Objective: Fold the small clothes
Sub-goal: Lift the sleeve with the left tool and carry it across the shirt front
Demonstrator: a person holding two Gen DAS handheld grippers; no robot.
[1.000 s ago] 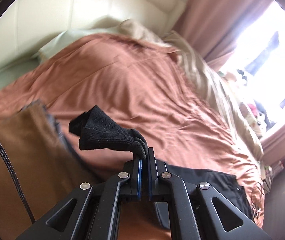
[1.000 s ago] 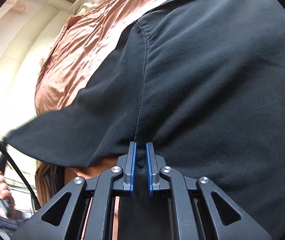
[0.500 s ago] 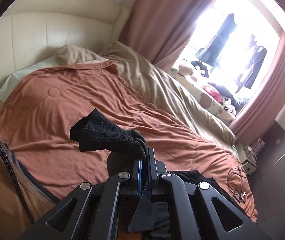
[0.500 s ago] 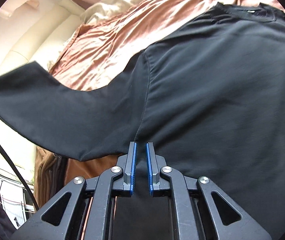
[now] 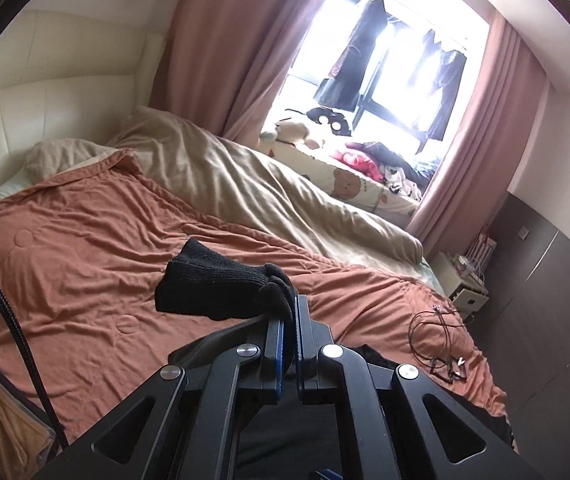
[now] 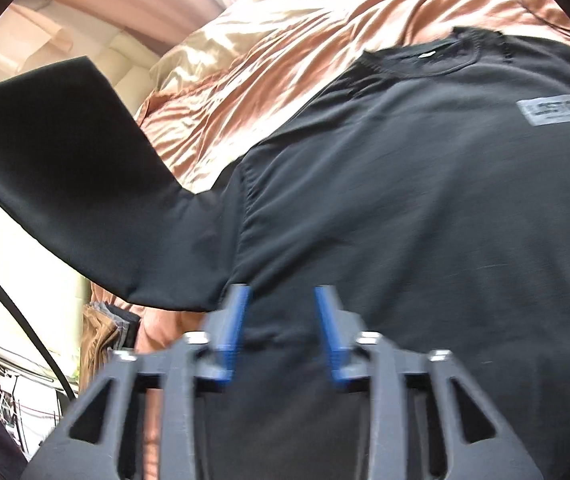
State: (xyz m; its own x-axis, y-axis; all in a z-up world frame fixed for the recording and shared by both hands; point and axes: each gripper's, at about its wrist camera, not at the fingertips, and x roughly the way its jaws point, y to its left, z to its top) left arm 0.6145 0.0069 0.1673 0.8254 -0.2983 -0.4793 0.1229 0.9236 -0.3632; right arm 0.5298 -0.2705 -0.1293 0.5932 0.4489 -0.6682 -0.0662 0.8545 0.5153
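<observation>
We note the left gripper (image 5: pixel 289 322) pinched together on a black knit sock (image 5: pixel 221 286) — the sock juts out leftward from the tips, its long axis running across the view, cuff end free above the rust-coloured bedspread (image 5: pixel 85 264). It hangs in the air, not on the bed.

The right gripper (image 6: pixel 281 320) is over a black T-shirt (image 6: pixel 425 208) spread on the same bedspread (image 6: pixel 285 60). Its jaws are opening; the blue pads (image 6: pixel 233 320) stand apart with shirt fabric seen between them but not pressed, so we judge the shirt let go. The collar lies far and right, the hem near; one sleeve (image 6: pixel 73 168) reaches out to the left, raised and slightly blurred.

The relation that matters — the shirt's long axis runs near-to-far straight ahead of the right gripper, and the sleeve seam sits just beyond its left pad. The right hand is the nearer one to the shirt; the left is occupied. A coiled cable (image 5: pixel 441 340) lies at the bed's right edge, well apart from both.
</observation>
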